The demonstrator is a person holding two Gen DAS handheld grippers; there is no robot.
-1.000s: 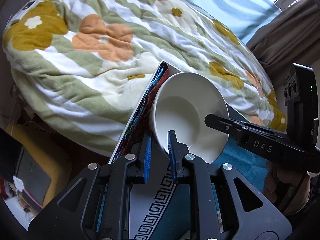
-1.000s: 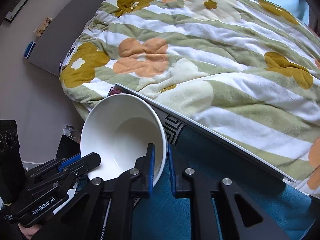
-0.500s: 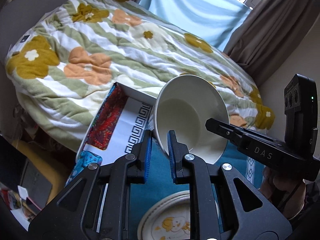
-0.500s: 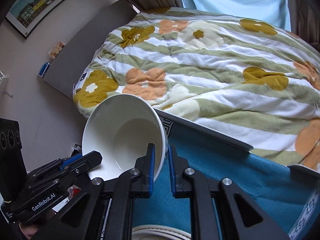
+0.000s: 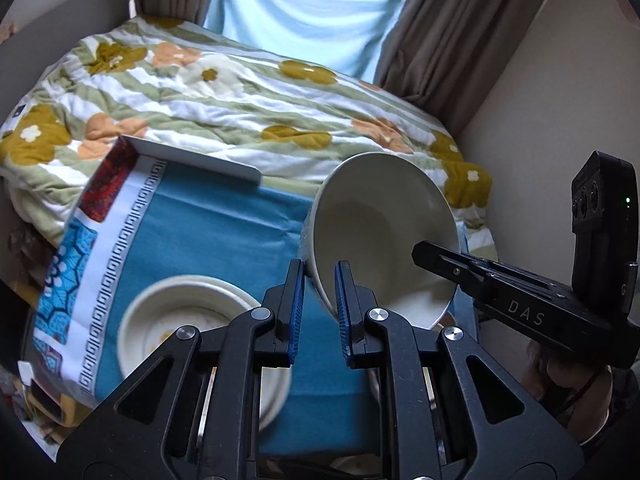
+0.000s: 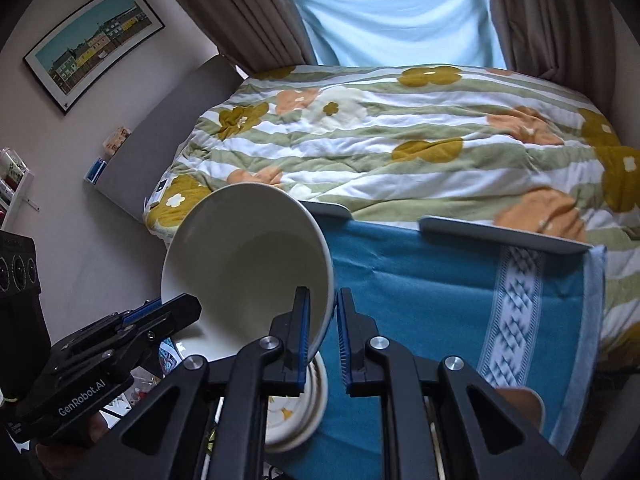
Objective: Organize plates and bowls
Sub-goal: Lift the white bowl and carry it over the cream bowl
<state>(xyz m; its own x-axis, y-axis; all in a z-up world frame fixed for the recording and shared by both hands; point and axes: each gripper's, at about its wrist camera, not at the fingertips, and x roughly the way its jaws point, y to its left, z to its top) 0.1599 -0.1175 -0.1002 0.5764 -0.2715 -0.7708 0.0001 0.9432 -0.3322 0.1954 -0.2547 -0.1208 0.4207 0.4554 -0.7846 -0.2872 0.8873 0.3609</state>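
A white bowl (image 5: 380,236) hangs tilted in the air, its mouth turned toward both cameras, and it is held from two sides at once: the left gripper (image 5: 320,304) pinches the rim at lower centre of the left wrist view, one blue pad inside the wall and one outside, while the right gripper (image 6: 323,328) does the same on the opposite rim at lower centre of the right wrist view. Both grippers stand narrow, closed down to the thickness of the bowl's wall. Sharing the load this way likely keeps the bowl from swinging on a thin rim pinch while it is carried. Below it, in the lower left of the left wrist view, a plate (image 5: 192,328) with a yellow motif lies on the surface (image 5: 208,232), which is covered by a blue cloth with white patterned borders; the same plate peeks out under the bowl in the right wrist view. The bowl appears meant to come down onto or beside that plate, though it is well clear of it yet. A bed (image 6: 400,140) under a flowered blanket fills the upper half of both views.
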